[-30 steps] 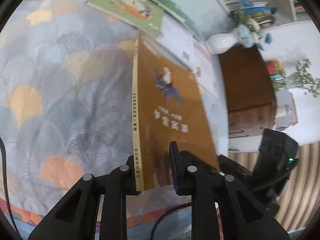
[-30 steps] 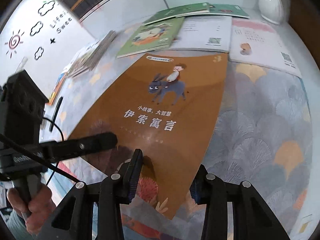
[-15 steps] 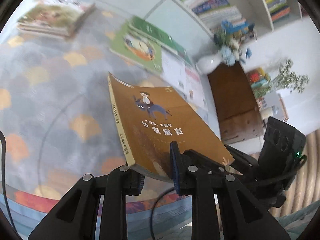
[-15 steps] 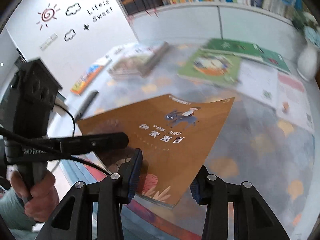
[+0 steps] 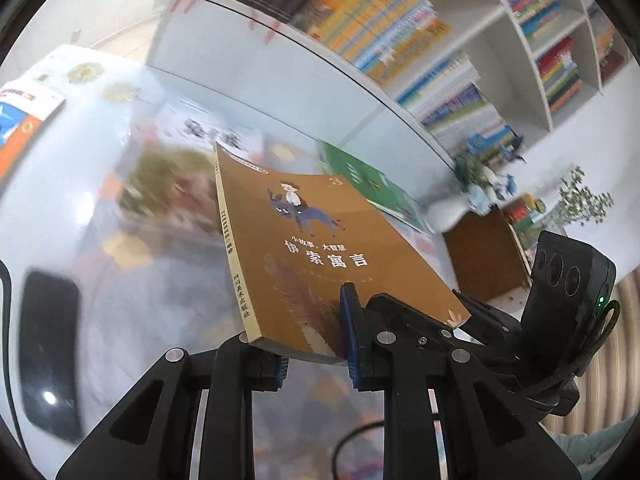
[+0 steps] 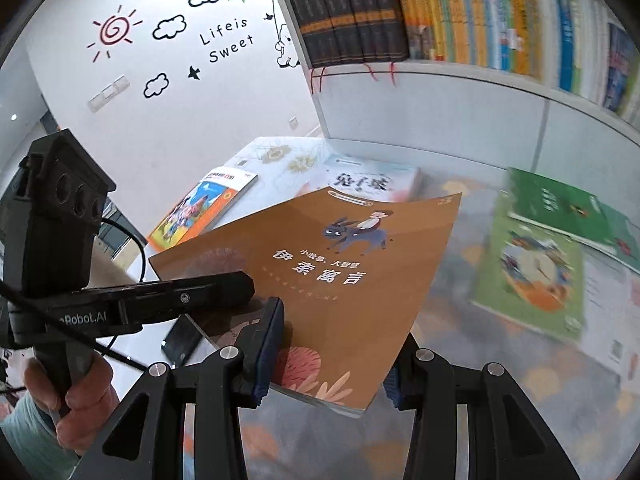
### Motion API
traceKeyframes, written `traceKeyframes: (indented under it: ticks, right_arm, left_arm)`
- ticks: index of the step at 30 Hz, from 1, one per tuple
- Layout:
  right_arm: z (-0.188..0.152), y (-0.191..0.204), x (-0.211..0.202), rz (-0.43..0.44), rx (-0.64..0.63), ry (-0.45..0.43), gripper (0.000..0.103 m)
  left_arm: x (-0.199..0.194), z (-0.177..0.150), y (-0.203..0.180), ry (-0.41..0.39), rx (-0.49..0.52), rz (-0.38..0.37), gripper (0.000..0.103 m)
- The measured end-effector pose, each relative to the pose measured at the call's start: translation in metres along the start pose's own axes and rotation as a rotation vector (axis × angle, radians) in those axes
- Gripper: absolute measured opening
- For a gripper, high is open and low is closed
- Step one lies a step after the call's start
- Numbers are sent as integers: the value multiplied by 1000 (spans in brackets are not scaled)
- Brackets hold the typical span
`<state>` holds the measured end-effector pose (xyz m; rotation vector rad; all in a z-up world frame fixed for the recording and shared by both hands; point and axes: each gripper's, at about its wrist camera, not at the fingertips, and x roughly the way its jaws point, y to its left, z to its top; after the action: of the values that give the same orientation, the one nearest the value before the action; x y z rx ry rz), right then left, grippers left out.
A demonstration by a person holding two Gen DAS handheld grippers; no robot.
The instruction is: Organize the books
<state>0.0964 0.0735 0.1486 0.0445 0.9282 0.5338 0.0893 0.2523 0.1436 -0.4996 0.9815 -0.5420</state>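
I am clamping my left gripper [image 5: 314,334] on the spine corner and my right gripper [image 6: 334,354] on the bottom edge of the flat brown paperback book [image 6: 320,276]; its long axis is pointing away from me toward the white bookshelf [image 6: 440,92], the pale stacked book [image 6: 372,180] lying just beyond its far edge

Both grippers are showing black angular fingers with round silver screws and blue ribbed pads [image 5: 351,336]. The left gripper [image 5: 314,350] and the right gripper [image 6: 330,364] are each carrying a black camera block with three lenses. A black cable [image 6: 132,236] is running from the left one, which is wearing white lettering. A light teal sleeve [image 6: 28,436] is covering the wrist.
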Motion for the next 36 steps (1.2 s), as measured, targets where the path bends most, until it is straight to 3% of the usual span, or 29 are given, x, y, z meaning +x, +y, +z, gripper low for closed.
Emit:
traceKeyframes:
  ticks: [7,11,16,23,26,32,36]
  right_arm:
    - [35,-3,66,-47,47,71,43]
    - [43,-18,88,-43,106,102,46]
    - [55,-31,117,-54,152,148,47]
    - [49,-31,145,-92,176,200,48]
    - [47,-37,146,-88,210,178,49]
    - [40,-47,135,-62,232,190,53]
    - [-6,-75,93,-102,296,181,53]
  left_arm:
    - [29,39,55,17,-24,31,19]
    - [44,51,71,31,-48,13,18]
    - [61,66,85,46,-27,53,18]
    - [65,77,132,-2,-187,155,20]
    - [57,73,144,-25,-221,184,21]
    - [45,65,131,-50,-174,270,21]
    - [42,42,83,-38,-46,300,23]
